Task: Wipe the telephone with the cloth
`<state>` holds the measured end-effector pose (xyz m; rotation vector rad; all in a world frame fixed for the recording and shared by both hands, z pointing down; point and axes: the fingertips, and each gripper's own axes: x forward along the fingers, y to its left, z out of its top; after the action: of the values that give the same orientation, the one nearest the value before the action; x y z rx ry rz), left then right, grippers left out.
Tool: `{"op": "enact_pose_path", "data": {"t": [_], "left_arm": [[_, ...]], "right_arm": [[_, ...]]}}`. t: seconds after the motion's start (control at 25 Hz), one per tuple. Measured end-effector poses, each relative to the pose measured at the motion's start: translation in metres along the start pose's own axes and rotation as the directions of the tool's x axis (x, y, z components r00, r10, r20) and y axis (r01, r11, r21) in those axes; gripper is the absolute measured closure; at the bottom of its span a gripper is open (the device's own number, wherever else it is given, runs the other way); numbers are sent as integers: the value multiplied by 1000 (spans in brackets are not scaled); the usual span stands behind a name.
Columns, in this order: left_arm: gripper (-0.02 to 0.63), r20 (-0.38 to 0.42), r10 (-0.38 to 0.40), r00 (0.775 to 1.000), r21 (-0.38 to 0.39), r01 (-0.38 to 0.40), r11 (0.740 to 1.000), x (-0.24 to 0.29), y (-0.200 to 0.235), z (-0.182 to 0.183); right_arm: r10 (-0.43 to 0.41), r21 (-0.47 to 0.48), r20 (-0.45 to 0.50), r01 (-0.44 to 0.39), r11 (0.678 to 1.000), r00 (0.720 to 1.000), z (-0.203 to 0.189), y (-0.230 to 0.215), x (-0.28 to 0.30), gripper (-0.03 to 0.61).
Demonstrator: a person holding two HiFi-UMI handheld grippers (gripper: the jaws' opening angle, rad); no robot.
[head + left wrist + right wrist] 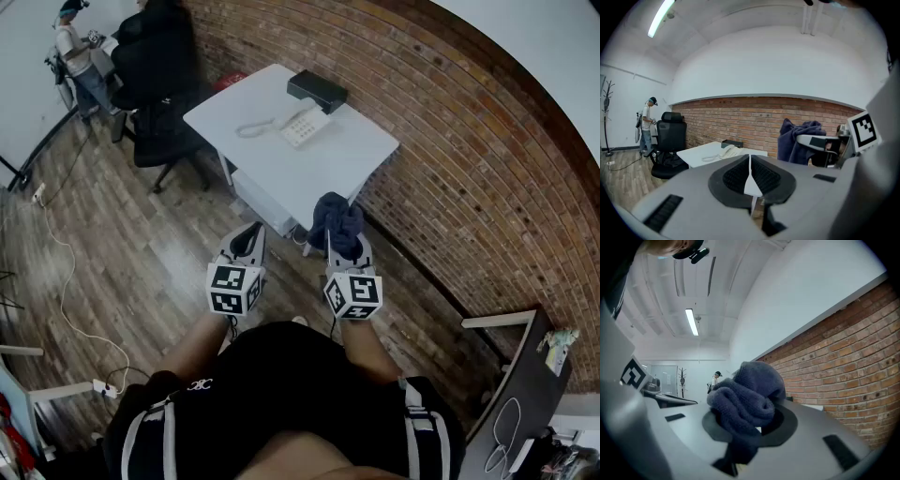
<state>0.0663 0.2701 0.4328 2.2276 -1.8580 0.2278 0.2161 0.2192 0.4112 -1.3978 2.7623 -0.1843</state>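
right gripper view: cloth [743,399] over claw [751,426]

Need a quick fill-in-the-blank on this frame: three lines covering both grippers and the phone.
1. The right hand-held gripper is shut on a dark blue ____.
2. The left hand-held gripper is shut and holds ____.
3. The telephone lies on a white ____.
Missing words: cloth; nothing; table.

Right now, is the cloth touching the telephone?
No, the right gripper holds the cloth clear of the telephone on the white table.
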Motion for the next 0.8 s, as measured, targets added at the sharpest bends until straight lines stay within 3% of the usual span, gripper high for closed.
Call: {"op": "enact_pose_path", "data": {"t": [0.8], "left_arm": [[600, -30, -13, 999, 6, 13, 1000, 14, 7, -5]], "right_arm": [[-20, 18, 3, 20, 1000, 1000, -3, -3, 10, 512]]}}
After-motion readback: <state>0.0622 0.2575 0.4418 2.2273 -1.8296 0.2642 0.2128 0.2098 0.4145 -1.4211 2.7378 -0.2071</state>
